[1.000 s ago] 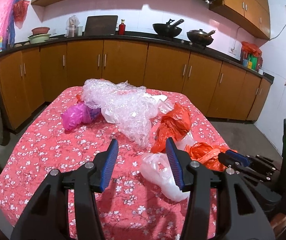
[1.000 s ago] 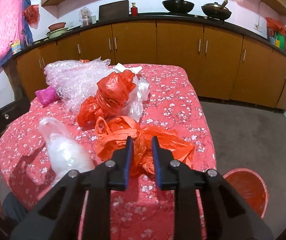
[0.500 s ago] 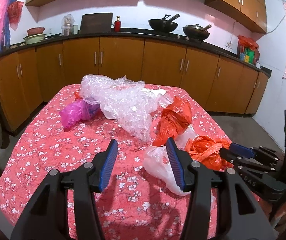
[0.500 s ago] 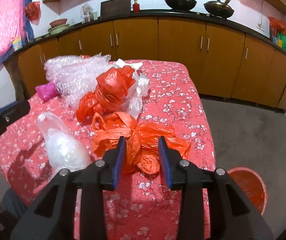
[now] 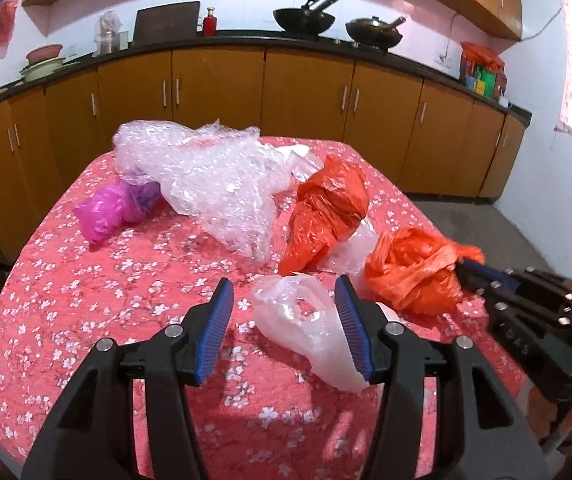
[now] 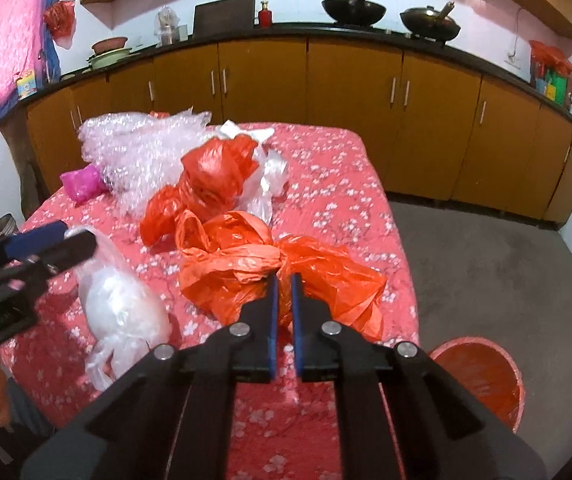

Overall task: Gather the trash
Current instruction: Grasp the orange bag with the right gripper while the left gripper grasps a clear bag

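On the bench (image 5: 66,300) with the pink flowery cloth lie lots of crumpled bags. My right gripper (image 6: 284,280) has just been closing, and now its two blue pads pinch the knotted orange bag (image 6: 246,268) near the front edge of the bench. Only a thin fold of orange plastic sits between the pads. My left gripper (image 5: 284,300) is about half open and holds nothing. Its right pad is against the side of the clear white bag (image 5: 305,328), and its left pad is over bare cloth, so the bag is only partly between them.

The white bag lies just beside the knotted orange bag. Behind them sits a second orange bag (image 5: 325,212), puffed up and leaning on some more clear plastic. A big heap of bubble wrap (image 5: 214,176) is farther back, in the middle of the bench. A small pink bag (image 5: 110,208) pokes out from its left side, touching it.

On the floor to the right of the bench stands a red bucket (image 6: 481,380), near the bench corner, and its mouth is open to the top. Brown cupboards (image 6: 345,92) run along the back wall, well apart from the bench. On top of them stand two black woks (image 5: 303,20) and a little red bottle (image 5: 210,24).
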